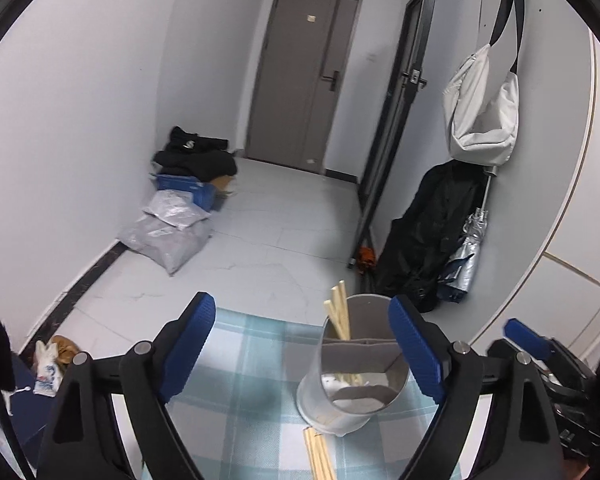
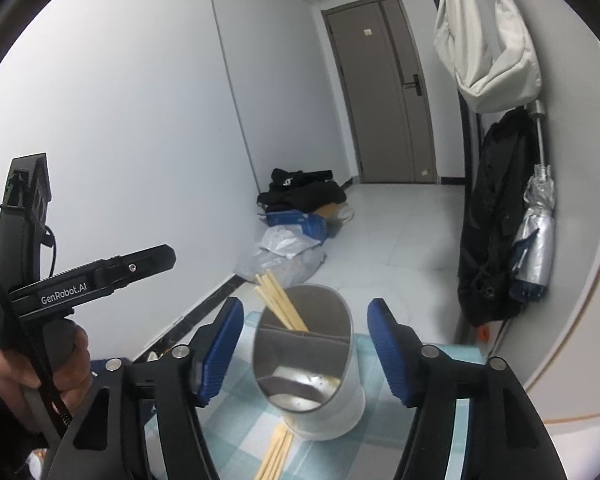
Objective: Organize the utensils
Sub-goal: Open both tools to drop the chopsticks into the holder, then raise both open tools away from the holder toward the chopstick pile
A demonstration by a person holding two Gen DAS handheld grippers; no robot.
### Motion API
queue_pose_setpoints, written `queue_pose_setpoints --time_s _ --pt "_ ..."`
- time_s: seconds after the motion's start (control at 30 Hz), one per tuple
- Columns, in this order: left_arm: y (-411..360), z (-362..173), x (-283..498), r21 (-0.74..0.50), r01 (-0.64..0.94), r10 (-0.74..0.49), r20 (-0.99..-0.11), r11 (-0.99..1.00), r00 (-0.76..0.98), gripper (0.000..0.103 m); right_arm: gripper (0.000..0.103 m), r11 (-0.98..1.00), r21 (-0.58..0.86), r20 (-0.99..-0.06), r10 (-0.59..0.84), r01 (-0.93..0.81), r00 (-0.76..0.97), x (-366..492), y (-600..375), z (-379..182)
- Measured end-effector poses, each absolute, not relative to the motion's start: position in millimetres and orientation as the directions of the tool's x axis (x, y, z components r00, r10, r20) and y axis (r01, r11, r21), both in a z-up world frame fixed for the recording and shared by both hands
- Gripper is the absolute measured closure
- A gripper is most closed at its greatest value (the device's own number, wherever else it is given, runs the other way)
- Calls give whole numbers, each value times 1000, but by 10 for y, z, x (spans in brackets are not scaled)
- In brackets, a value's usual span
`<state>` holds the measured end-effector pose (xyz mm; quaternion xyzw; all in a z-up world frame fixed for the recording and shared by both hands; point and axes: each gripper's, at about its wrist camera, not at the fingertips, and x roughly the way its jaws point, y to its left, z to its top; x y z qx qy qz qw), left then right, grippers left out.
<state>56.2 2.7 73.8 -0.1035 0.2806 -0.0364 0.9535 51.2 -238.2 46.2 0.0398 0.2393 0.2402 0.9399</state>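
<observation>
The bench, under a blue checked cloth, carries a metal holder with chopsticks leaning in its rear compartment. Loose chopsticks lie against its base. The left gripper and right gripper both stand released, fingers empty. Advisable: pinch the loose sticks near mid-length, lift level, then tip upright into the holder.

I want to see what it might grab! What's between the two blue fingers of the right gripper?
In the right wrist view, the open right gripper has the tilted grey metal utensil holder between its fingers, untouched.
</observation>
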Motion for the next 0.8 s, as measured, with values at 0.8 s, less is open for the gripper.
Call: queue_pose_setpoints --time_s 0.8 --pt "-116 615 -97 -139 10 -77 -481 990 873 6 16 909 173 -429 416 -379 802 -185 -2406 247"
